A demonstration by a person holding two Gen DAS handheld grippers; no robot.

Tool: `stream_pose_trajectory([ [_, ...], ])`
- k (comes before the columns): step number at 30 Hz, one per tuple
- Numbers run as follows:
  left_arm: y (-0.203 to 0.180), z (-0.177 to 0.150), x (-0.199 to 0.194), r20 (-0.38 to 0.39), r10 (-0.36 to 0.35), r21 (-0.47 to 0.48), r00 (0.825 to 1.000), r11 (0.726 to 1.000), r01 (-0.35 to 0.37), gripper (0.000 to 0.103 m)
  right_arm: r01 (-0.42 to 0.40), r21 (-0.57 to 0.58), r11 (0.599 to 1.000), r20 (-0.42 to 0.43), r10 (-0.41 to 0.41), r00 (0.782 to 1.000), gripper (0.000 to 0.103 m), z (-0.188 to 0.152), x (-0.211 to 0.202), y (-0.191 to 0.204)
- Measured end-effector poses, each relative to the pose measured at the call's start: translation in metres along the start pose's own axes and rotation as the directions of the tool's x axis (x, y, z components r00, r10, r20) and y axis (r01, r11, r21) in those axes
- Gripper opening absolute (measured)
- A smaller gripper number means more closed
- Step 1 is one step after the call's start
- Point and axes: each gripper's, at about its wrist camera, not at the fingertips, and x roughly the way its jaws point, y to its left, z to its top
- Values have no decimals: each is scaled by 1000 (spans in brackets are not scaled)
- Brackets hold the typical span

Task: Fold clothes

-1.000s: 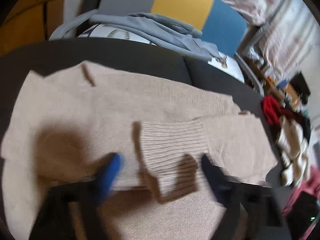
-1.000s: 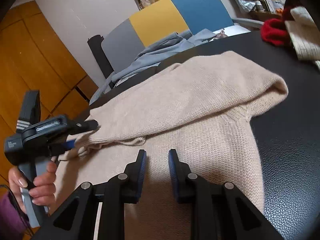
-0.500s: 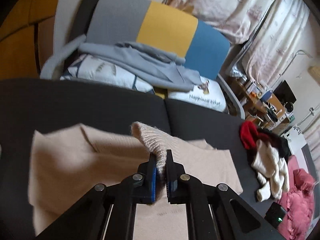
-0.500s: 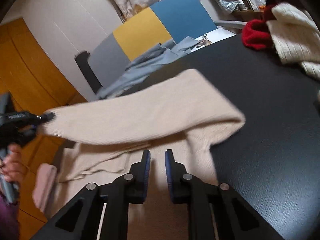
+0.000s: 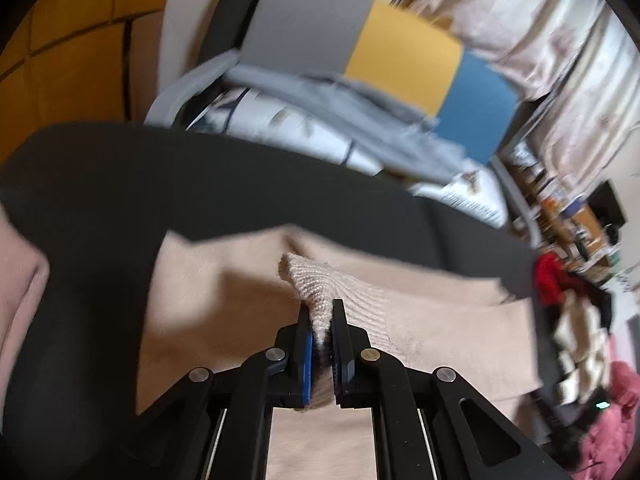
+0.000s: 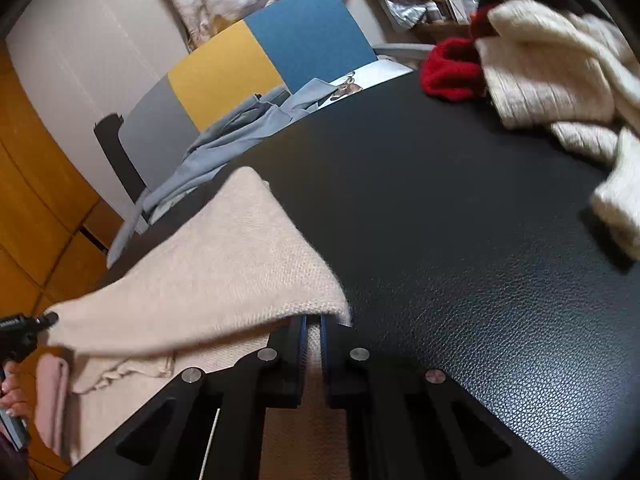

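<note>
A beige knit sweater (image 5: pixel 224 312) lies spread on the black leather table (image 6: pixel 460 240). My left gripper (image 5: pixel 321 322) is shut on its ribbed sleeve cuff (image 5: pixel 316 284), which it holds raised above the sweater's body. In the right wrist view the sleeve (image 6: pixel 224 280) stretches leftward to the left gripper (image 6: pixel 24 326), held by a hand (image 6: pixel 12 396). My right gripper (image 6: pixel 313 326) sits at the sleeve's right-hand fold, jaws nearly together with beige knit between them; the fold drapes over the fingertips.
A chair (image 5: pixel 400 56) with a grey, yellow and blue back stands behind the table, with a grey garment (image 6: pixel 248 128) on it. Cream and red clothes (image 6: pixel 540 80) are piled at the table's right. A pink garment (image 6: pixel 52 392) lies at the left edge.
My left gripper went from open to shut on the cuff, lifted it and drew the sleeve leftward. My right gripper's jaws narrowed onto the sleeve's fold.
</note>
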Motion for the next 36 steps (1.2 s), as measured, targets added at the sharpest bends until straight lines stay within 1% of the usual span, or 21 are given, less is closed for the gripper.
stream_pose_trajectory([
  [3, 7, -15, 11, 12, 40, 29, 999, 999, -40, 8, 17, -22, 1000, -13, -17, 1000, 4, 2, 1, 5],
  [6, 8, -32, 20, 39, 77, 73, 996, 994, -80, 10, 8, -69, 998, -73, -13, 997, 10, 7, -13, 19],
  [7, 8, -38, 23, 48, 89, 88, 995, 992, -93, 11, -22, -111, 994, -55, 16, 998, 13, 8, -25, 28],
  [9, 8, -49, 30, 67, 113, 116, 991, 986, -120, 13, -71, -217, 974, -5, 71, 997, 14, 14, -50, 48],
  [10, 9, -55, 33, 77, 125, 130, 989, 982, -134, 14, -88, -258, 962, 12, 94, 996, 19, 25, -55, 57],
  [11, 9, -60, 36, 88, 135, 142, 987, 979, -147, 16, -104, -296, 950, 25, 117, 993, 27, 35, -59, 66],
  [13, 13, -64, 35, 122, 140, 140, 983, 978, -157, 22, -153, -297, 943, -10, 158, 987, 28, 66, -45, 76],
  [15, 22, -64, 34, 127, 124, 105, 984, 985, -138, 26, -101, -292, 951, -67, 85, 994, 28, 102, -14, 84],
  [17, 28, -65, 34, 129, 105, 75, 986, 990, -116, 27, -79, -297, 952, -157, 33, 987, 28, 134, 23, 91],
  [19, 27, -64, 35, 136, 104, 78, 985, 990, -115, 27, -40, -299, 954, -221, -29, 975, 28, 154, 47, 97],
  [20, 25, -64, 35, 138, 108, 84, 985, 989, -120, 27, -19, -302, 953, -253, -61, 966, 28, 164, 60, 100],
  [22, 23, -65, 36, 143, 116, 93, 983, 987, -130, 28, 38, -341, 939, -320, -154, 935, 28, 176, 84, 108],
  [23, 23, -66, 36, 145, 118, 96, 982, 987, -133, 28, 29, -350, 936, -361, -164, 918, 28, 179, 95, 112],
  [24, 22, -66, 36, 147, 117, 95, 982, 987, -131, 28, 30, -355, 934, -411, -185, 893, 28, 178, 108, 113],
  [26, 23, -65, 37, 148, 108, 89, 983, 989, -122, 29, 40, -369, 929, -509, -238, 827, 28, 170, 132, 112],
  [27, 25, -65, 37, 147, 99, 83, 984, 990, -112, 30, 43, -380, 924, -531, -256, 808, 28, 166, 139, 111],
  [30, 30, -65, 36, 145, 72, 66, 987, 994, -82, 31, 48, -421, 906, -601, -318, 733, 28, 150, 152, 108],
  [32, 32, -64, 36, 143, 58, 59, 988, 996, -67, 32, 47, -508, 860, -595, -390, 703, 28, 142, 151, 108],
  [34, 32, -64, 36, 142, 45, 59, 989, 997, -54, 34, 77, -644, 761, -526, -513, 678, 27, 133, 148, 108],
  [35, 32, -64, 36, 141, 39, 59, 989, 997, -47, 36, 84, -685, 724, -498, -549, 672, 16, 130, 146, 107],
  [36, 32, -64, 37, 140, 32, 62, 990, 997, -41, 39, 79, -693, 716, -493, -551, 673, 11, 129, 145, 104],
])
